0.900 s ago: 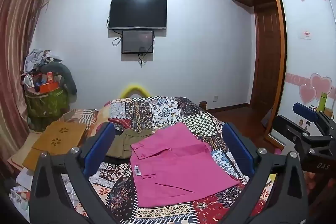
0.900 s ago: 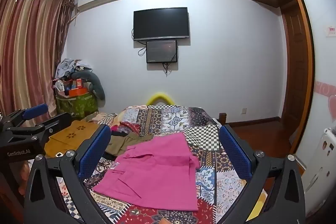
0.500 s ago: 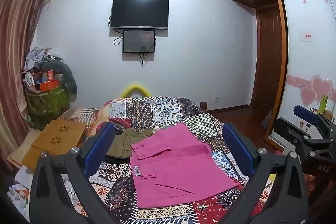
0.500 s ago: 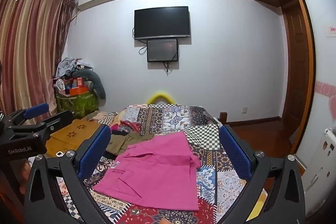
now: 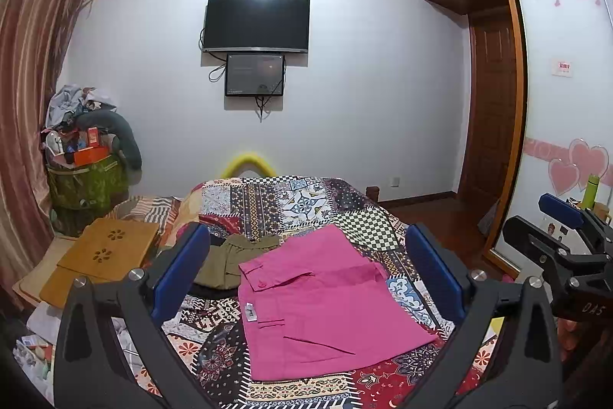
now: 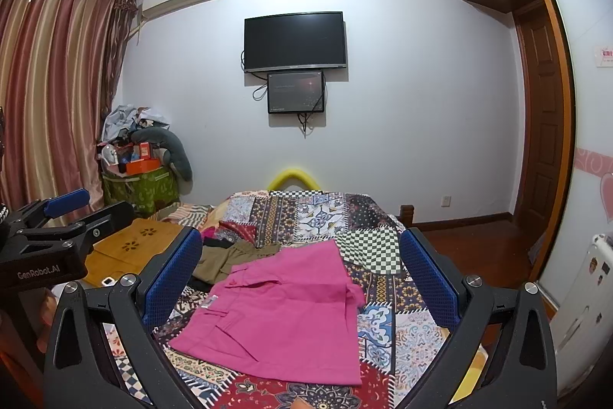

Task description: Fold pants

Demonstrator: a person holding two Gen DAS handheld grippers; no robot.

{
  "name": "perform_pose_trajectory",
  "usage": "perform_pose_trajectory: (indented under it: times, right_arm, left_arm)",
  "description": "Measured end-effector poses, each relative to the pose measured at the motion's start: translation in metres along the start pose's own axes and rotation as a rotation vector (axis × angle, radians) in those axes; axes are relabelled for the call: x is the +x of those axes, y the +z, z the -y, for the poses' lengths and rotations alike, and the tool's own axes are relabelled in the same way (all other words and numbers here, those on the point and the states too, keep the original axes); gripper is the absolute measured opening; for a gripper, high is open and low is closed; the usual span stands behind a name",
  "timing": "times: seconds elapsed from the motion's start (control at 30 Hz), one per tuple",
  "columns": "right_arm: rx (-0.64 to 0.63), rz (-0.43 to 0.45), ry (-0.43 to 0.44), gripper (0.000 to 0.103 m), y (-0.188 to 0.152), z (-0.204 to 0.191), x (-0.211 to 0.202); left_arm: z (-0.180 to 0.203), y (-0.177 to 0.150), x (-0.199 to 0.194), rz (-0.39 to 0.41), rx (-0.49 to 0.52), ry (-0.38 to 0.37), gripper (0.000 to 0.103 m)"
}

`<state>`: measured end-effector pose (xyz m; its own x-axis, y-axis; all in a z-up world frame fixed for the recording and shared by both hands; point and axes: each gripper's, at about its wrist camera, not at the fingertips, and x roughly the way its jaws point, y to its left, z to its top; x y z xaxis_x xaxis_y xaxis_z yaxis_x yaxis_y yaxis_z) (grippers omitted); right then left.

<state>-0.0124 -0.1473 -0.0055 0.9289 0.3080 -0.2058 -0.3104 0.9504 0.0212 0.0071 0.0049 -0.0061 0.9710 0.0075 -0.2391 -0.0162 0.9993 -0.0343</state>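
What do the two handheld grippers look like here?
Both are matte black frames with silver screws and two long fingers faced with blue textured pads. The left gripper bears white "GenRobot.AI" lettering, seen from the right wrist; the right gripper shows "DAS". No cables or sleeves visible.

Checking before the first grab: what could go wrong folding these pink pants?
1. The olive garment touches the pink pants at the waistband, so a grab there may catch both.
2. The bedspread is soft cloth; open fingers pressing down may pinch it too.
3. Both grippers hang above the pants, neither gripping; an uneven grab could skew the fold.
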Motion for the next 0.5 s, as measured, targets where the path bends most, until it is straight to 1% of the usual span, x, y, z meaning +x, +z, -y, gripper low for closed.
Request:
perform_pose_trajectory:
  times: [0.5]
  right_arm:
    - [0.002, 0.001, 0.001, 0.102, 0.0017, 0.0013, -0.0005]
  left_arm:
    - [0.0, 0.0023, -0.0001, -0.004, 0.004, 0.001, 0.103]
